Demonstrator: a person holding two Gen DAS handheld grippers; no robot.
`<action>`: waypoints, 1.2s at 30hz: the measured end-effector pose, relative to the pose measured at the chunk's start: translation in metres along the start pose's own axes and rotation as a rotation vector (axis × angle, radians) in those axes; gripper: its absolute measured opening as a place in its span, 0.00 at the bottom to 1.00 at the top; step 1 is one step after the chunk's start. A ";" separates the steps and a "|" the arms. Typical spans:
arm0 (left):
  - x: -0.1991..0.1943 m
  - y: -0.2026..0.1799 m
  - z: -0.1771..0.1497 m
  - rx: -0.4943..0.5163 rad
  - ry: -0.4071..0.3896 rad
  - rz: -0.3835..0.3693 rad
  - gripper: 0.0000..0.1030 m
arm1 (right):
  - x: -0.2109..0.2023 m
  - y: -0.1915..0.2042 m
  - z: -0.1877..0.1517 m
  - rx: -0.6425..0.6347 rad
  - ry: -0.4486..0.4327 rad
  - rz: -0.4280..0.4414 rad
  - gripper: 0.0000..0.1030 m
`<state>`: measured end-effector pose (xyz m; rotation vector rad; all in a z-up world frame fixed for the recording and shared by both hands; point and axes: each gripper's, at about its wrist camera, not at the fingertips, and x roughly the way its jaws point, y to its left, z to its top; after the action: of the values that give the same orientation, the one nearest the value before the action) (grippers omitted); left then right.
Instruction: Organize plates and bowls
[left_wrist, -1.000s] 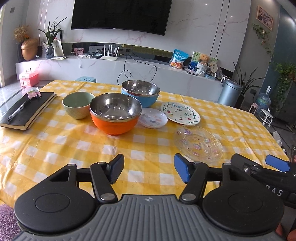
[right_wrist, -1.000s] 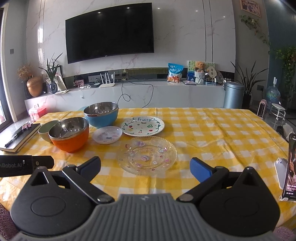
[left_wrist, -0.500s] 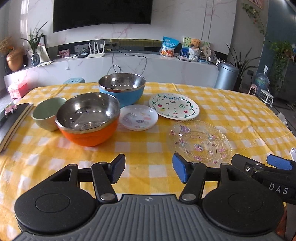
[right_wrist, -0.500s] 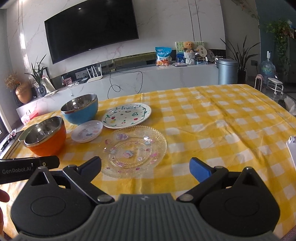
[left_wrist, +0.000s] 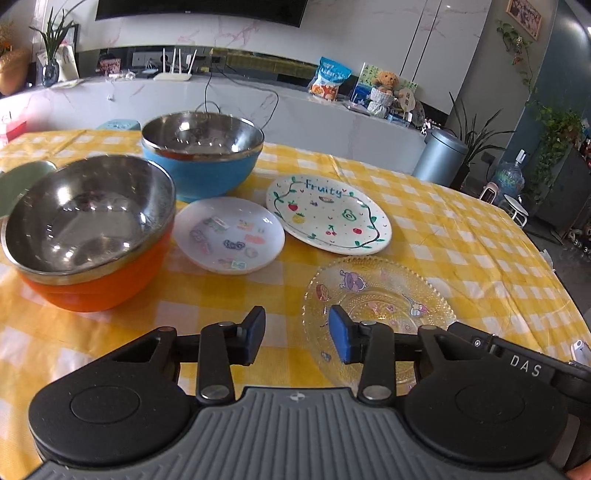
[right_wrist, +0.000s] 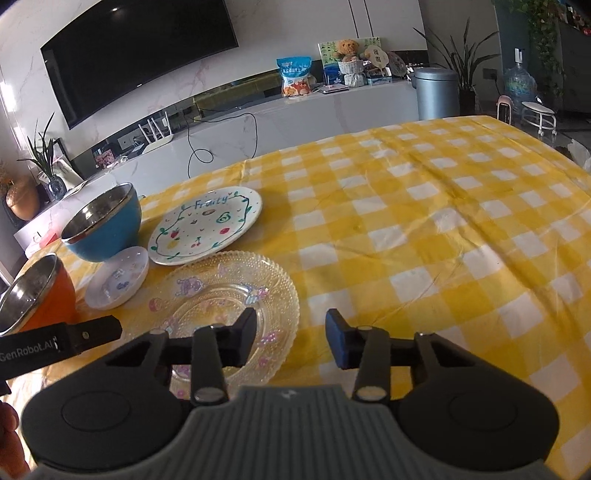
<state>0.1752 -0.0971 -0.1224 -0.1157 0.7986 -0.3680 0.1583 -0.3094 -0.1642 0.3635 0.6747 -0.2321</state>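
Step in hand: approach, with nothing grasped yet. The left claw (left_wrist: 296, 336) and the right claw (right_wrist: 290, 338) have both just been closing to a partial gap, and each is empty. The glass plate (right_wrist: 225, 295) lies flat on the bench (right_wrist: 424, 229) at lower centre of the right wrist view, its right rim just before that claw. The Fruity plate (left_wrist: 328, 214), small white plate (left_wrist: 229, 234), orange bowl (left_wrist: 92, 236) and blue bowl (left_wrist: 201, 155) sit upper left. Next move, as judged: bring one claw over the glass plate's rim and pinch it for stacking.

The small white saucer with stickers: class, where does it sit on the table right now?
In the left wrist view the saucer lies mid-table, between the orange bowl on its left and the "Fruity" plate on its right.
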 end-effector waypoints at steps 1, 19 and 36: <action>0.004 0.000 0.000 -0.007 0.006 -0.005 0.40 | 0.003 -0.001 0.002 0.005 0.002 0.000 0.34; 0.023 -0.009 -0.001 0.012 0.011 -0.031 0.19 | 0.019 -0.005 0.001 0.034 0.007 0.041 0.12; -0.046 0.015 -0.012 0.006 -0.027 0.012 0.17 | -0.028 0.020 -0.013 0.030 0.017 0.129 0.10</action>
<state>0.1416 -0.0654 -0.1028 -0.1098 0.7710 -0.3569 0.1359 -0.2834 -0.1503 0.4365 0.6622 -0.1167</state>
